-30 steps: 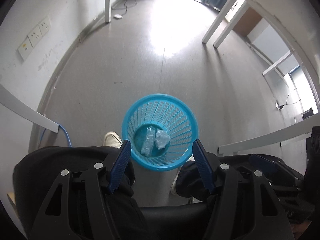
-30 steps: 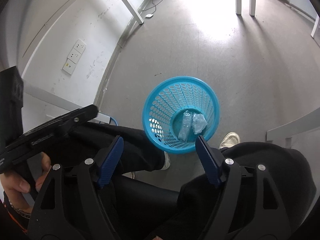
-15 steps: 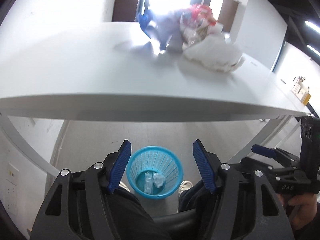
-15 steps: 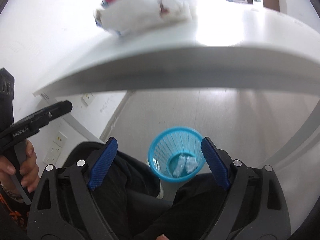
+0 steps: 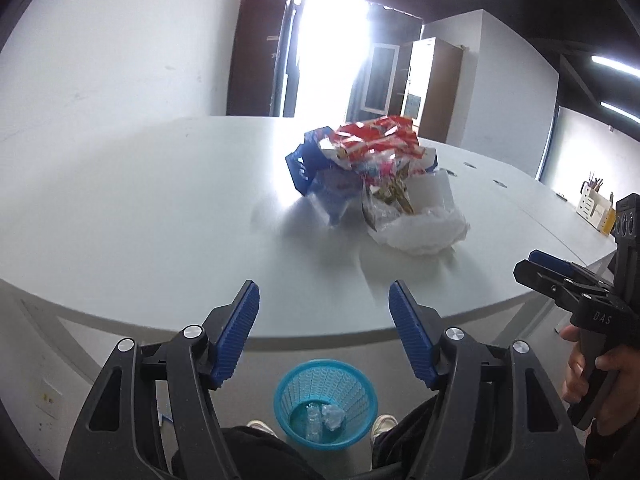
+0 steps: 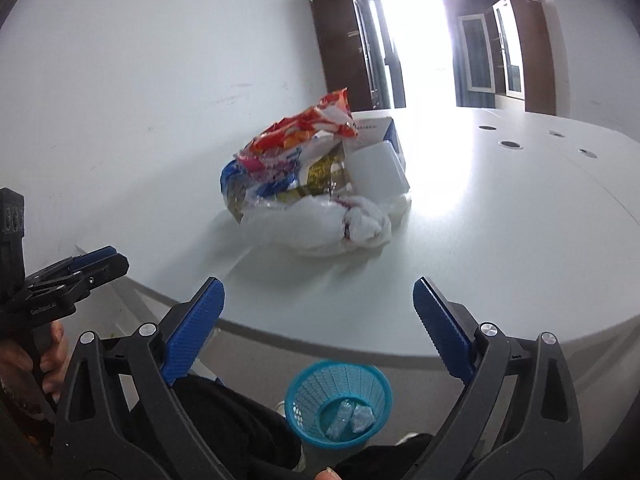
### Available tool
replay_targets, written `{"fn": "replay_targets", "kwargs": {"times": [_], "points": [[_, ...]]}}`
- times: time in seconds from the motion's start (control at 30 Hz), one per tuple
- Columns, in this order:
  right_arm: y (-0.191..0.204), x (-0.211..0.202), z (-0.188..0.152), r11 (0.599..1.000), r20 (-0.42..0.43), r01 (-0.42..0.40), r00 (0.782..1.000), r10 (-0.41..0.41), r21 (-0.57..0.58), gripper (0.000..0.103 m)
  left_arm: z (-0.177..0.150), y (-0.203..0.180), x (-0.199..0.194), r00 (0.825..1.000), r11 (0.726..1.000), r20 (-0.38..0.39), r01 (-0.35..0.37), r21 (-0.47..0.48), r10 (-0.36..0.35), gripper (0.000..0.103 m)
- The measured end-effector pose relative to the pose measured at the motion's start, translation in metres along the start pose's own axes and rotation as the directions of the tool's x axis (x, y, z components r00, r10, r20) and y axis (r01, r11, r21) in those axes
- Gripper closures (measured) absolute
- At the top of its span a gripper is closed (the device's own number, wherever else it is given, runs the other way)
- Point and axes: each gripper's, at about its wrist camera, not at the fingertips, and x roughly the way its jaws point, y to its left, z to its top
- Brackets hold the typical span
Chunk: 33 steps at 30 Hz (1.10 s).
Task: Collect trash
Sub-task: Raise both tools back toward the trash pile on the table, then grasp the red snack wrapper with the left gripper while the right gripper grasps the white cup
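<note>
A broad white table filled most of both views, and the trash heap sat on it toward the far middle, well apart from the near edge. On the floor below that edge, between the seated person's feet, stood the blue mesh basket, already holding a crushed clear bottle and a wad of clear plastic.

The heap was a loose tangle. A white plastic bag slumped at the front, a red-and-orange snack wrapper lay across the top, a blue wrapper sat at its left, and a white box leaned at the back. All of it looked very light, and the films probably soft, crinkly and slick, so a broad pinch on a gathered fold or on the bag's knotted bunch should hold better than a grip on a flat face. The box seemed stiffer and might take a grasp on its edge. Pulling one piece could drag its neighbours along.

The left gripper hung over the near table edge with its blue pads spread wide, holding and touching nothing. The right gripper hung likewise, fingers wide apart and empty, aimed toward the white bag.
</note>
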Motion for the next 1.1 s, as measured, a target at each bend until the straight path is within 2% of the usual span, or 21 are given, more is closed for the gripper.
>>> {"fn": "replay_targets", "kwargs": {"times": [0.13, 0.43, 0.8, 1.0, 1.1], "points": [[-0.009, 0.013, 0.028, 0.998, 0.021, 0.057, 0.998, -0.057, -0.031, 0.009, 0.025, -0.004, -0.001, 0.999, 1.0, 0.047, -0.016, 0.021, 0.015, 0.035], [-0.028, 0.057, 0.071, 0.998, 0.007, 0.056, 0.998, -0.056, -0.036, 0.009, 0.071, -0.023, 0.022, 0.998, 0.996, 0.063, -0.013, 0.09, 0.007, 0.034], [-0.043, 0.104, 0.096, 0.995, -0.079, 0.077, 0.994, -0.082, -0.07, 0.009, 0.115, -0.056, 0.081, 1.0, 0.976, -0.008, -0.014, 0.217, 0.016, 0.034], [-0.049, 0.126, 0.106, 0.993, -0.129, 0.076, 0.988, -0.088, -0.094, 0.009, 0.124, -0.063, 0.111, 0.997, 0.968, -0.064, -0.015, 0.252, 0.032, 0.034], [-0.049, 0.135, 0.107, 0.992, -0.15, 0.067, 0.985, -0.082, -0.103, 0.009, 0.126, -0.065, 0.125, 0.994, 0.964, -0.089, -0.036, 0.265, 0.062, 0.034]]}}
